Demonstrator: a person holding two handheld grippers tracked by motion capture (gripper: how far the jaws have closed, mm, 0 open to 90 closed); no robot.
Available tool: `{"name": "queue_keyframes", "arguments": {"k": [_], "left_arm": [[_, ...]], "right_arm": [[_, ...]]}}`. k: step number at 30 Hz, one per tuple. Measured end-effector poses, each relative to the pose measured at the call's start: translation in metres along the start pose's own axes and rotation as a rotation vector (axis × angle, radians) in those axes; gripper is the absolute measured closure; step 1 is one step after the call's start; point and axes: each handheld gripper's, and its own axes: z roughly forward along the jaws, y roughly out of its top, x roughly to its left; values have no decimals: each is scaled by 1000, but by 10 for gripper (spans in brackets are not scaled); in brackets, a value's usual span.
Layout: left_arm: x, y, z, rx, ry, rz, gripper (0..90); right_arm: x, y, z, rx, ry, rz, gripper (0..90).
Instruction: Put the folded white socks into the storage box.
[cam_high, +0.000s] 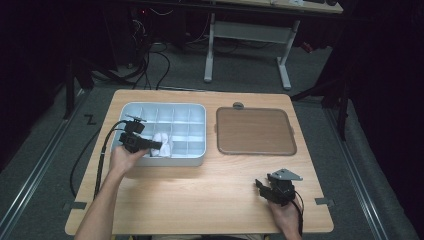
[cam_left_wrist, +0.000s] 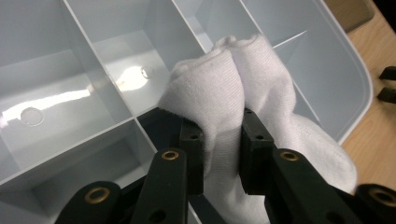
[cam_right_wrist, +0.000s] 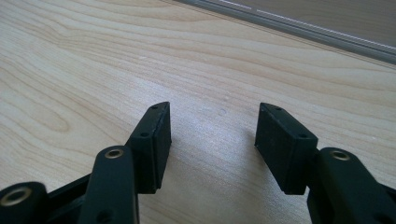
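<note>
A rolled white sock (cam_left_wrist: 233, 79) is pinched between the two black jaws of my left gripper (cam_left_wrist: 219, 140), which is shut on it. In the high view the left gripper (cam_high: 159, 145) holds the white sock (cam_high: 163, 145) over the front row of a pale grey compartment tray (cam_high: 131, 109), at its left side. My right gripper (cam_high: 260, 187) rests low over the wooden table (cam_high: 200, 195) near its front right, and in the right gripper view it (cam_right_wrist: 212, 128) stands open with bare wood between the jaws.
A brown flat lid with a grey rim (cam_high: 255, 131) lies to the right of the tray. Black cables (cam_high: 102, 150) trail off the table's left edge. A desk frame (cam_high: 247, 40) stands on the floor beyond the table.
</note>
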Motion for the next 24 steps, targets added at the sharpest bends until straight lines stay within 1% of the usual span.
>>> {"name": "queue_keyframes", "arguments": {"k": [4,7,10,12,15,19,22,24], "left_arm": [[0,-2,2,0,33,19,761],[-1,-4,3,-3,49,29,763],[-2,-6,4,-3,76,60,765],[-2,-6,5,-4,87,63,766],[-3,-8,6,-4,104,89,768],[-5,-10,7,-7,122,109,769],[-7,-11,9,-3,142,121,773],[-9,-12,11,5,163,138,773]], "right_arm": [[0,0,0,0,0,0,463],[0,0,0,0,0,0,463],[0,0,0,0,0,0,463],[0,0,0,0,0,0,463],[0,0,0,0,0,1,463],[0,0,0,0,0,0,463],[0,0,0,0,-1,1,463],[0,0,0,1,-1,1,463]]}}
